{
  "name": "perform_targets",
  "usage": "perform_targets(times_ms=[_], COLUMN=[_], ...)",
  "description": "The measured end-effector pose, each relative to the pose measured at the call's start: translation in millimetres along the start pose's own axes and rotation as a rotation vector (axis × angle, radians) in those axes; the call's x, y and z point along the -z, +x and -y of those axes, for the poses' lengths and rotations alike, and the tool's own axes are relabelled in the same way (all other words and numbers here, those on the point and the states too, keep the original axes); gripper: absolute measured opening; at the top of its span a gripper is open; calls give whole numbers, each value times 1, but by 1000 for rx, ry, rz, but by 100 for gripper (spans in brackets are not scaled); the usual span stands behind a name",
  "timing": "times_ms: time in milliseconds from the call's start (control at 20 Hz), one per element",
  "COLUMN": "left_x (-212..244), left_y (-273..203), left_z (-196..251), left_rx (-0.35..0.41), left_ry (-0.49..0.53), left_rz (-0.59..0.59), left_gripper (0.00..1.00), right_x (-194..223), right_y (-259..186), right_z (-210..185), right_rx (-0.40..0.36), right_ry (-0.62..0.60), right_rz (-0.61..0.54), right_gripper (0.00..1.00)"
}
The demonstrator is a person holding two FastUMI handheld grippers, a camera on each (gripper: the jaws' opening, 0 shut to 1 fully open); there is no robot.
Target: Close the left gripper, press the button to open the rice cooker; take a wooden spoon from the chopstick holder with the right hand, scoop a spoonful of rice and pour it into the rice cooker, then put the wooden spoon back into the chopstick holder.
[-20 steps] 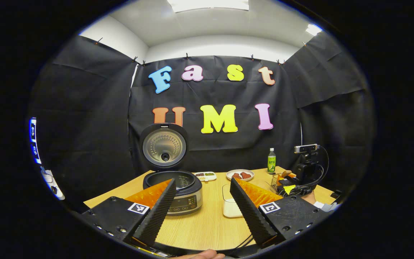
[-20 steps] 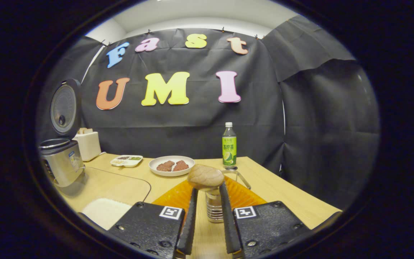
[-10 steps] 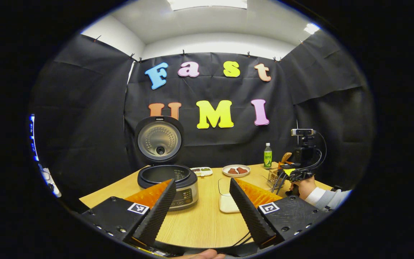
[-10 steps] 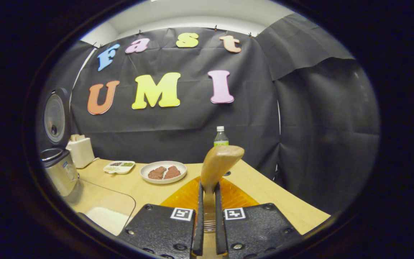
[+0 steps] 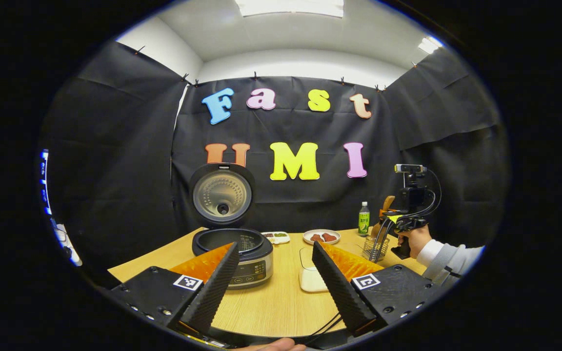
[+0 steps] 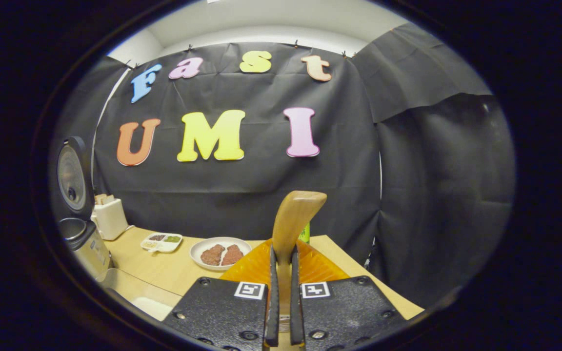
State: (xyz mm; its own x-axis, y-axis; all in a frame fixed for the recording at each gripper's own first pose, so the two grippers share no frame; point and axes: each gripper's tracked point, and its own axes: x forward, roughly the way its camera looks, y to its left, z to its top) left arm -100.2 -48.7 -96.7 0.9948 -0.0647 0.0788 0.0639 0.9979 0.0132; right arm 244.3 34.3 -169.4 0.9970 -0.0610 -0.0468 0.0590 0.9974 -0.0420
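Wooden spoon [image 6: 292, 222] rides higher now, clamped in the right hand-held gripper [image 6: 281, 292], clear of the holder [image 5: 375, 247]. Left hand-held gripper [image 5: 273, 287] stays apart above the bench [image 5: 271, 307].

Both views toward shared table [image 5: 281, 302].

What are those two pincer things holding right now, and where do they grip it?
The right tool is shut on the wooden spoon, gripping its handle below the bowl. The left tool is open and holds nothing.

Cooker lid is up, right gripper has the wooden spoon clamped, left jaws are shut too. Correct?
Not quite: the left gripper is open, jaws spread wide in the left gripper view. The rice cooker lid is up, and the right gripper clamps the wooden spoon.
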Motion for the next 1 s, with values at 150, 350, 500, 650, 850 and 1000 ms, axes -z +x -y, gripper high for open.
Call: perform_targets(times_ms=[150, 350, 500, 650, 850, 1000], left_x=[-6, -12, -14, -16, -15, -15], left_y=[1, -5, -9, -11, -11, -10], left_z=[-12, -33, -31, -29, -24, -26], left_rx=[-29, -75, -60, -45, -15, -19], left_ry=[9, 12, -1, -2, -1, -8], left_rz=[17, 34, 37, 42, 38, 36], left_gripper=[96, 96, 96, 96, 96, 96], right_x=[-21, -40, -47, -41, -11, 25], right_y=[-19, -46, -64, -77, -84, -83], right_z=[-14, -49, -80, -111, -157, -178], right_rx=[-28, -99, -166, -209, -273, -291], right_ry=[-4, -10, -28, -40, -79, -94], right_rz=[11, -7, -1, -6, -34, -83], right_gripper=[14, 14, 14, 14, 14, 14])
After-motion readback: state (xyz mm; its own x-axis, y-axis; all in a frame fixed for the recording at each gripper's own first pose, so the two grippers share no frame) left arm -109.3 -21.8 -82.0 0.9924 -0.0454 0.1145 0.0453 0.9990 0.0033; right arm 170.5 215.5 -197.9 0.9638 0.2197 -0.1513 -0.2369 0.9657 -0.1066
